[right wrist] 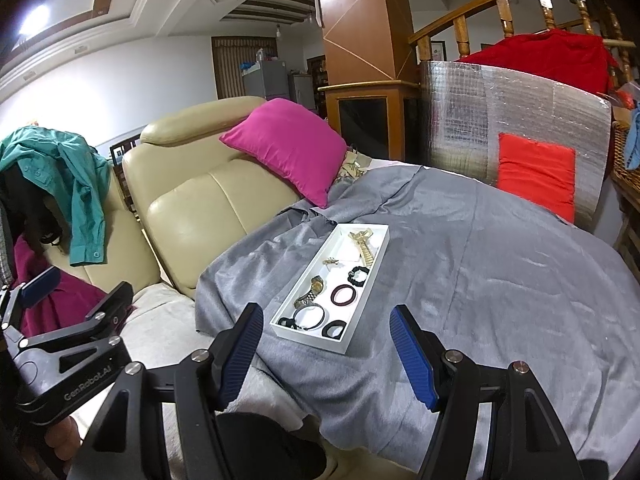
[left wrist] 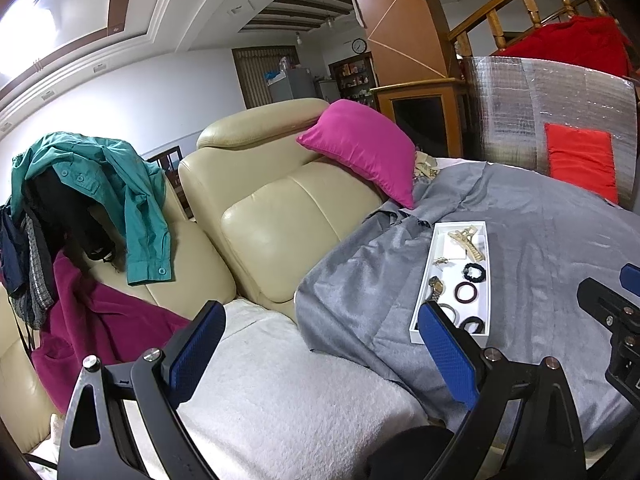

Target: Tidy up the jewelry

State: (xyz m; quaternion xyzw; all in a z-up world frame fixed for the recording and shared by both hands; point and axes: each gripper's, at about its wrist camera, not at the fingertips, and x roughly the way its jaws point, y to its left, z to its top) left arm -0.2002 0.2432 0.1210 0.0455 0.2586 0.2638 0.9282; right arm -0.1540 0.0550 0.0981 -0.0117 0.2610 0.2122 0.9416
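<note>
A long white tray [right wrist: 362, 304] [left wrist: 422, 300] lies on a grey blanket [right wrist: 480, 264] [left wrist: 540, 240]. In it lie a beige hair claw [right wrist: 363, 247] [left wrist: 468, 240], a small gold brooch [right wrist: 331, 261], a black scrunchie [right wrist: 357, 274] [left wrist: 474, 271], a gold watch [right wrist: 310, 294] [left wrist: 436, 287], a dark red ring bangle [right wrist: 343, 294] [left wrist: 466, 292] and black hair ties [right wrist: 334, 329]. My left gripper [left wrist: 320, 354] is open and empty, left of the tray. My right gripper [right wrist: 326, 354] is open and empty, just short of the tray's near end.
A cream leather sofa [left wrist: 272, 184] with a magenta cushion [left wrist: 364, 148] stands behind the tray. Teal and dark clothes [left wrist: 100, 196] hang over its left part. A white towel [left wrist: 288, 392] covers the seat. A silver foil board [right wrist: 500, 120] with a red cushion [right wrist: 536, 172] stands at back right.
</note>
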